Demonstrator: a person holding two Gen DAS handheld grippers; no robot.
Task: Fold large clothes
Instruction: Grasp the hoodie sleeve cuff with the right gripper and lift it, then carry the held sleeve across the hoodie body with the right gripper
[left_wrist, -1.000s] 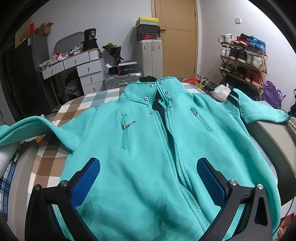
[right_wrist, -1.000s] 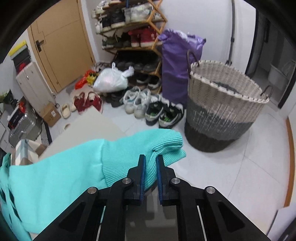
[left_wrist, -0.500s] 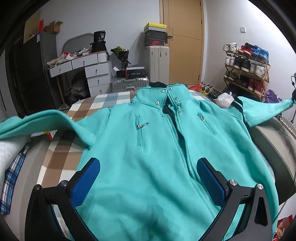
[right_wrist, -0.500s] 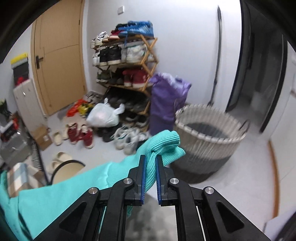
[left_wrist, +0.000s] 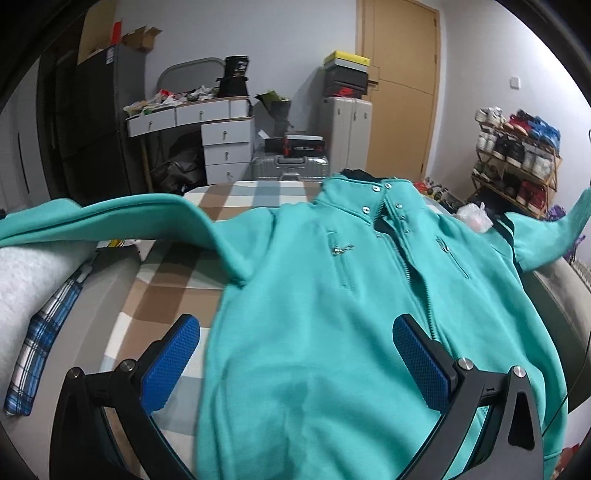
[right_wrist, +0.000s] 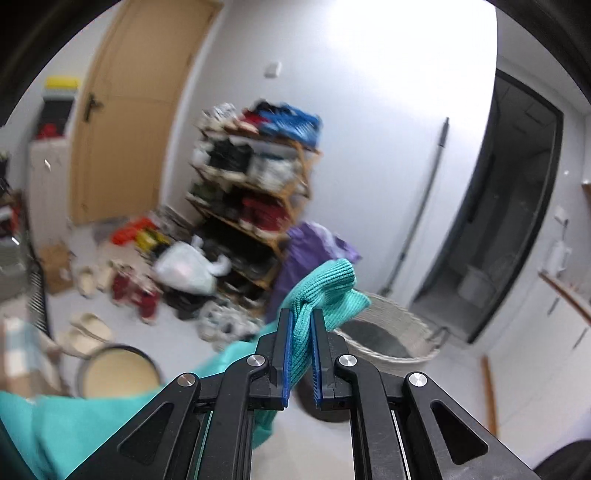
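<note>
- My left tool (left_wrist: 295, 358): jaws spread wide, nothing between the blue pads (left_wrist: 170, 363); it hangs over the lower front of the jacket without touching it.
- Jacket (left_wrist: 314, 302): teal, zipped part-way, lying front-up and spread flat on a checked cover (left_wrist: 173, 280) in brown, white and pale blue; collar with snap buttons points away from me.
- Its left sleeve (left_wrist: 110, 218): stretched out past the edge of the cover toward the left of the view.
- Plaid cloth (left_wrist: 40, 343): blue and white, lying beside the cover at the far left.
- Background of the left view: desk with white drawers (left_wrist: 207, 125), silver suitcase (left_wrist: 290, 166), wooden door (left_wrist: 399, 88), shoe rack (left_wrist: 517, 158).
- Its right sleeve (left_wrist: 550, 236): raised off the surface, rising toward the right edge of the left view.
- My right tool (right_wrist: 302, 325): jaws nearly closed, pinching the ribbed cuff (right_wrist: 325, 291) of that sleeve; the cuff end sticks out above the pads, the rest of the sleeve trails down to the lower left.
- Behind the cuff in the blurred right view: a purple bag (right_wrist: 314, 251) and a woven basket (right_wrist: 391, 332) on the floor.
</note>
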